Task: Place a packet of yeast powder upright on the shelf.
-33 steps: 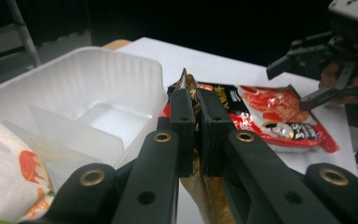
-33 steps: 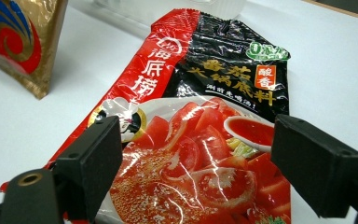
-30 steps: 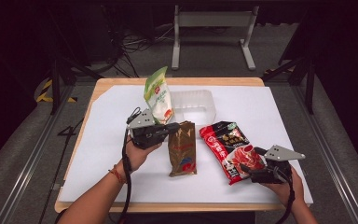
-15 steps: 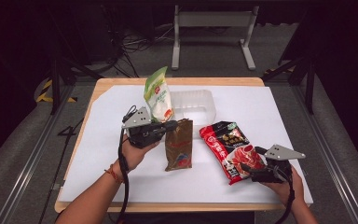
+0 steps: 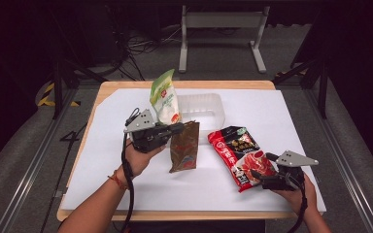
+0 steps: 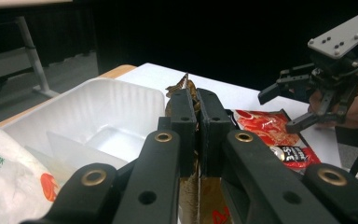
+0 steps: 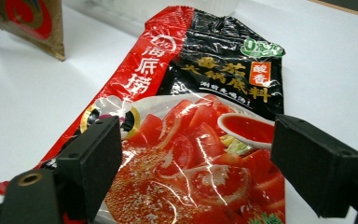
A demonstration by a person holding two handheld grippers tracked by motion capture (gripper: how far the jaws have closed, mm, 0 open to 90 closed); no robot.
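Note:
My left gripper (image 5: 176,130) is shut on the top edge of a brown foil pouch (image 5: 184,150), which hangs upright over the white sheet; the left gripper view has the pads (image 6: 182,122) pinching the brown pouch (image 6: 185,91). A red and black sauce pouch (image 5: 238,151) lies flat at the right. My right gripper (image 5: 261,168) stands open over its near end. In the right gripper view the two jaws straddle the right gripper's (image 7: 198,147) span of the red pouch (image 7: 223,70) without pressing it.
A white plastic tray (image 5: 209,104) sits at the back middle, with a green and white pouch (image 5: 164,99) leaning at its left end. The white sheet (image 5: 102,165) covers the wooden table (image 5: 126,86). A metal stand (image 5: 221,29) is on the floor behind.
The left gripper has risen slightly with the brown pouch, which now hangs more upright than a second ago. The right gripper has stayed put.

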